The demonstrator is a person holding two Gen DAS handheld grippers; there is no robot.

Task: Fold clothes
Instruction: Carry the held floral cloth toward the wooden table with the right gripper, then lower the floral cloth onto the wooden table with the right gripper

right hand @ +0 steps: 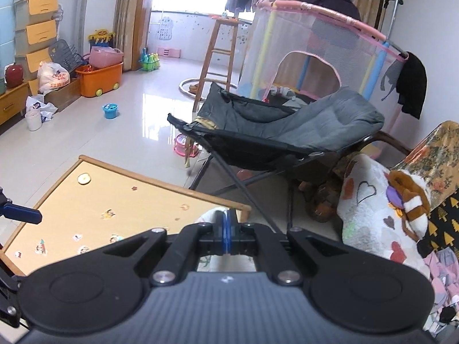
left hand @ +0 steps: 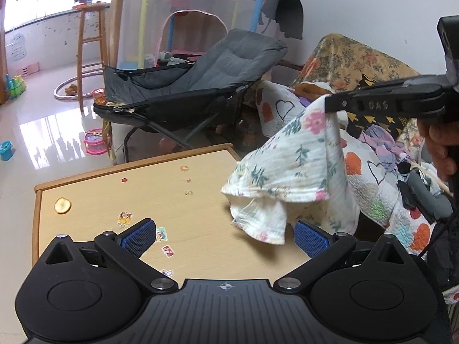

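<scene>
Right tool (left hand: 330, 106) clamped on floral garment (left hand: 289, 172), hanging over table's (left hand: 143, 189) far right edge. Left tool (left hand: 225, 236) pads apart, empty, just below garment. Garment's lower folds hidden.

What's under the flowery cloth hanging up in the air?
Under the flowery cloth, held up by the right gripper, lies the wooden table. The cloth hides the table's right corner and some of the heart-patterned quilt behind.
</scene>
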